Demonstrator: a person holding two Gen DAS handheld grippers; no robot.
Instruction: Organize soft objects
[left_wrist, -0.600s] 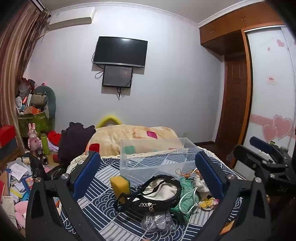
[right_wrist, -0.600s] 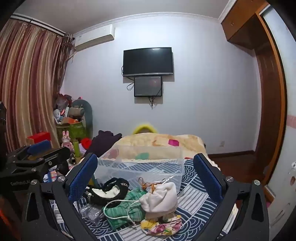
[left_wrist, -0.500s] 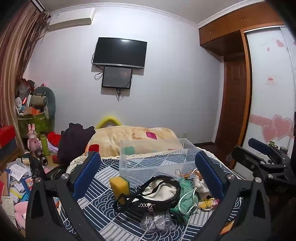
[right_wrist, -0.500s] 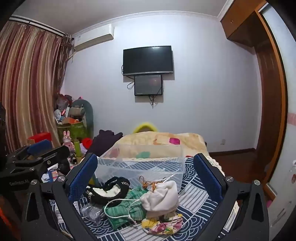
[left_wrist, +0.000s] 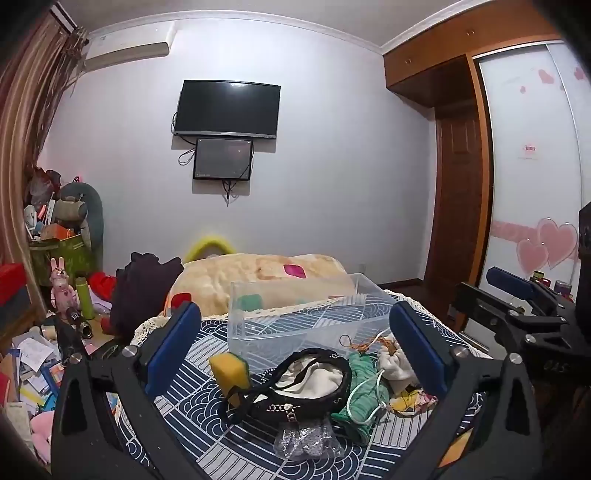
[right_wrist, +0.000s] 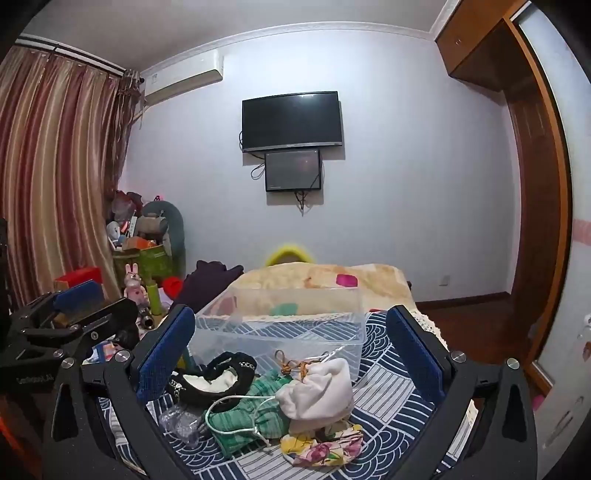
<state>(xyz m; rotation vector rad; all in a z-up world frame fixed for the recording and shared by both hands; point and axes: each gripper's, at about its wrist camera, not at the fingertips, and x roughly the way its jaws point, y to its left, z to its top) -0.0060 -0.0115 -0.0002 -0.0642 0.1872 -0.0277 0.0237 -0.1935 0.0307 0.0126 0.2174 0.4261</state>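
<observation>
One clear bin (right_wrist: 280, 325) sits beyond one yellow sponge (left_wrist: 229, 367), one black pouch (left_wrist: 314, 380), one green pouch (right_wrist: 247, 413), one white pouch (right_wrist: 317, 391) and one floral cloth (right_wrist: 325, 448). Left gripper (left_wrist: 295, 347) and right gripper (right_wrist: 291, 350) both hover spread wide, holding nothing.

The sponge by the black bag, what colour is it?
The sponge is yellow with a green edge, clearest in the left wrist view.

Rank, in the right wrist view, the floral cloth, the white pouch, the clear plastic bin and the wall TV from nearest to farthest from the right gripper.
From the right gripper, which is open and holds nothing:
1. floral cloth, lowest in the frame, at the front of the pile.
2. white pouch, just behind it, partly on top of it.
3. clear plastic bin, behind the pile.
4. wall TV, on the far wall.
</observation>
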